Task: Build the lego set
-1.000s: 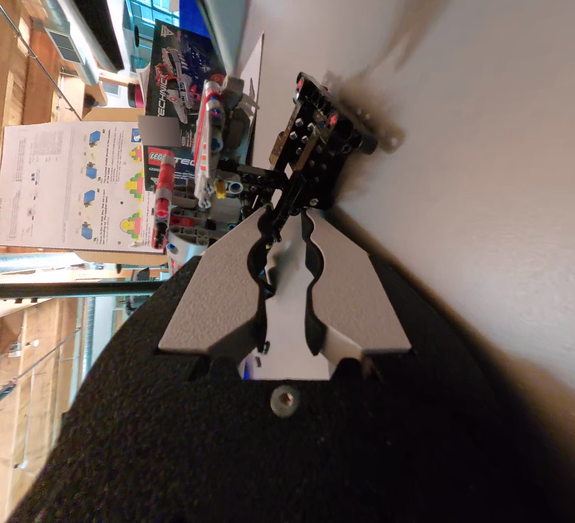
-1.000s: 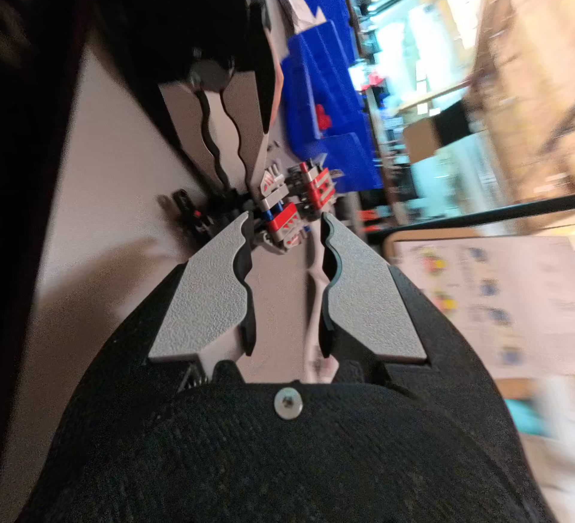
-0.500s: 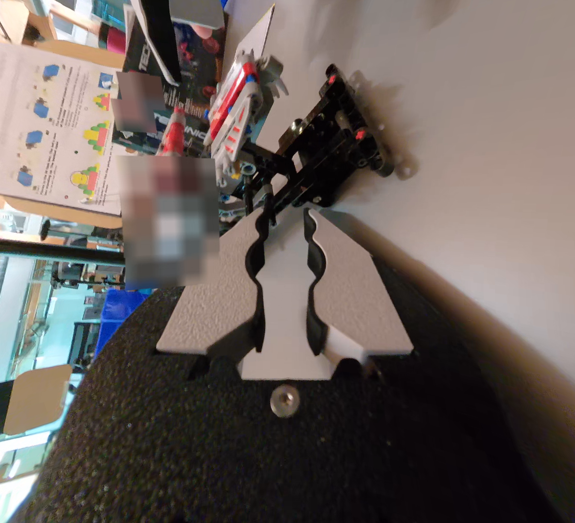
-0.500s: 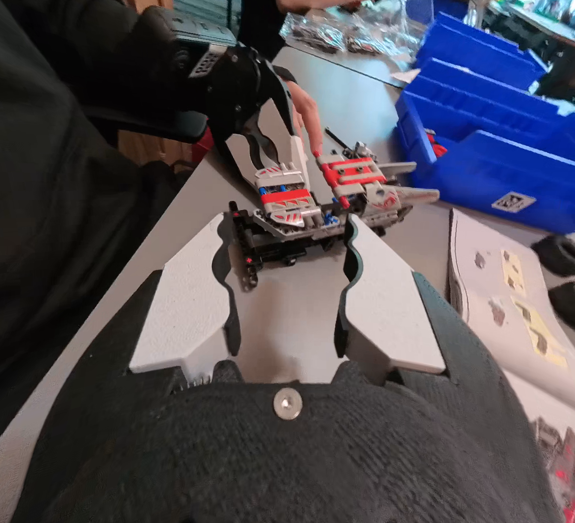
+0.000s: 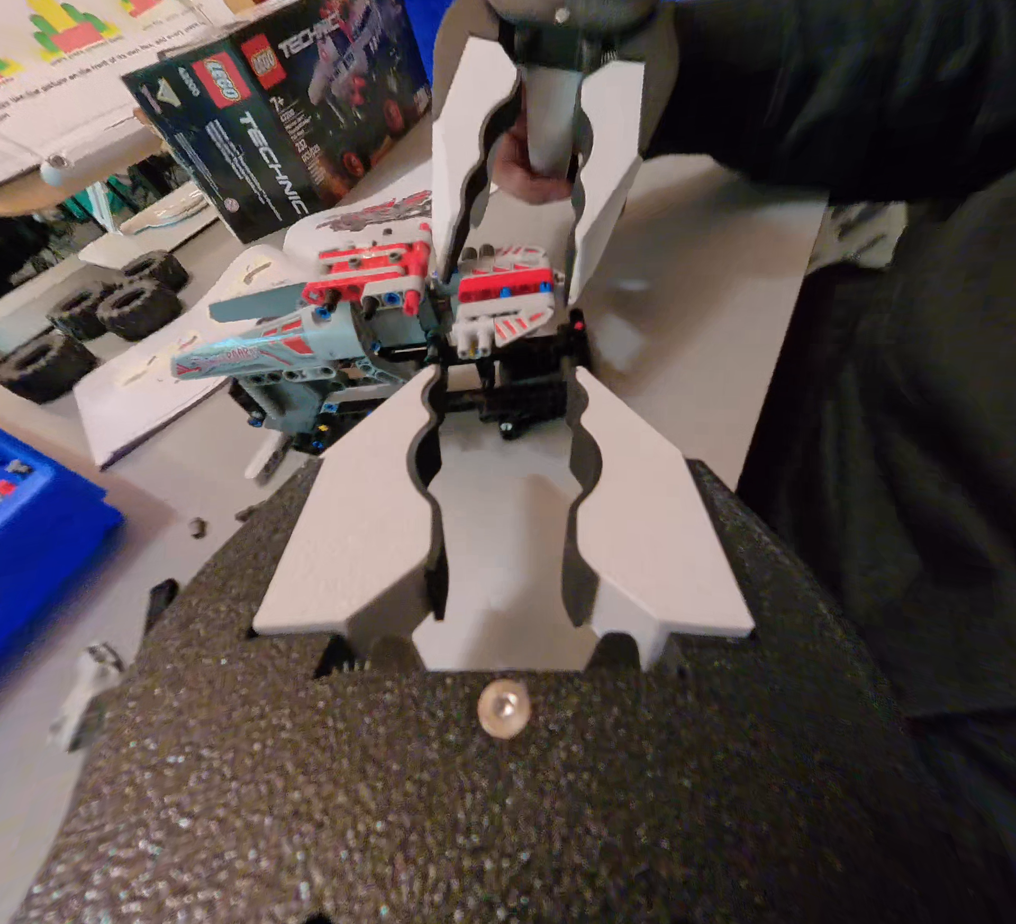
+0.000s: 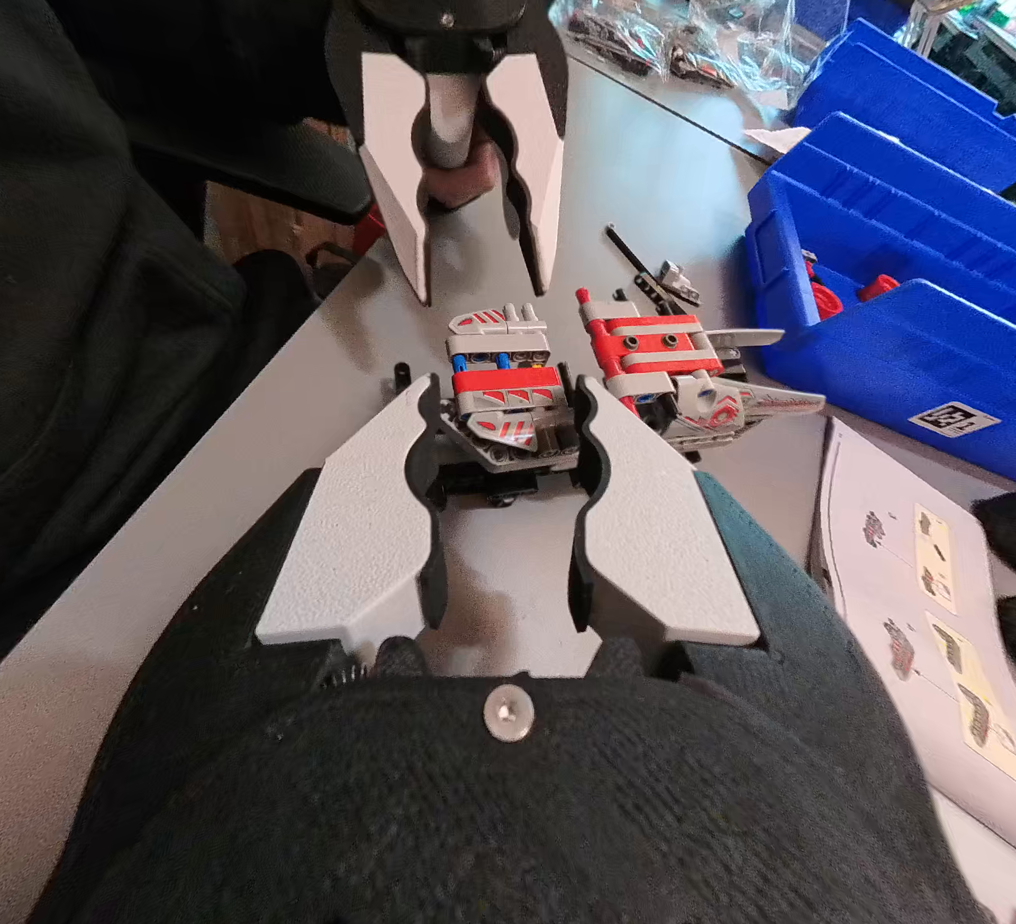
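My left claw [image 5: 503, 392] and right claw [image 6: 503, 403] both gape empty around the half-built model [image 6: 506, 403] on the counter [image 6: 286, 430]; tyres [image 5: 110, 304] remain unfitted

The lower black part of the lego model [image 6: 489, 483] is partly hidden behind the tips of the right tool [image 6: 503, 392], so I cannot tell if the fingers touch it. In the left wrist view the same black base [image 5: 522, 392] sits behind the tips of the left tool [image 5: 503, 375], and contact is also unclear. The sleeve [image 5: 879, 73] of the person is blurred and cut by the right edge. The instruction booklet [image 6: 907, 595] is cut off at the right edge. The blue bin [image 5: 38, 529] is cut by the left edge, and its small parts are too blurred to name. The plastic bags [image 6: 714, 29] hold pieces too small to tell.
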Motion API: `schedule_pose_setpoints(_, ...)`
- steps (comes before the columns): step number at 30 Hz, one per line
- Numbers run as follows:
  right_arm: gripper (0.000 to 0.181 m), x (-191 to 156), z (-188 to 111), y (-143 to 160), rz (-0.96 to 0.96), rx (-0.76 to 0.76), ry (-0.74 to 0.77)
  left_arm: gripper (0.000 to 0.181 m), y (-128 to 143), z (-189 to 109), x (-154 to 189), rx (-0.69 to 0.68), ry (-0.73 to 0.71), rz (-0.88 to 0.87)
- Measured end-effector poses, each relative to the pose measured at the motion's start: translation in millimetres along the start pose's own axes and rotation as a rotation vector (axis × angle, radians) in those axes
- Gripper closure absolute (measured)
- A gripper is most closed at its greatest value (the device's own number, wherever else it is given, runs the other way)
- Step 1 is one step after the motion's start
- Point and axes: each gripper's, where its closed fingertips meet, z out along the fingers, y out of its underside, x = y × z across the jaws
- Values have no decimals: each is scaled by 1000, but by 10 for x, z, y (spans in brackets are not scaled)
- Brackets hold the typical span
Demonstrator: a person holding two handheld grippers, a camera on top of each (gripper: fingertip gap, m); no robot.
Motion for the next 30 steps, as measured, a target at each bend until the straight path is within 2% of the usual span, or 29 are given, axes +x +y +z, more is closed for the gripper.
schedule_pose_setpoints(1,136,0,12,-1,12,7,-13,135,-21,21,11,3,-5,-37)
schedule_pose_setpoints(3,135,-21,42,7,40,4,-42,129,-61,71,29,17,-17,-94)
schedule_pose_setpoints(8,140,-6,80,-31,140,37,-6,132,-66,143,-13,-1,-85,-93)
schedule_pose_setpoints(12,140,-14,110,-70,199,96,34,132,-8,184,29,-46,-32,-127)
schedule_pose_setpoints(17,140,-49,172,-126,206,136,112,140,2,101,1,-27,-11,-133)
schedule_pose_setpoints(22,141,-69,172,-139,200,148,99,146,20,49,12,-16,47,-101)
schedule_pose_setpoints(27,143,-129,-60,-322,230,232,7,153,43,-3,-30,-9,63,-81)
schedule_pose_setpoints(30,143,-100,-207,-161,259,141,-10,160,68,-17,-53,-17,53,-50)
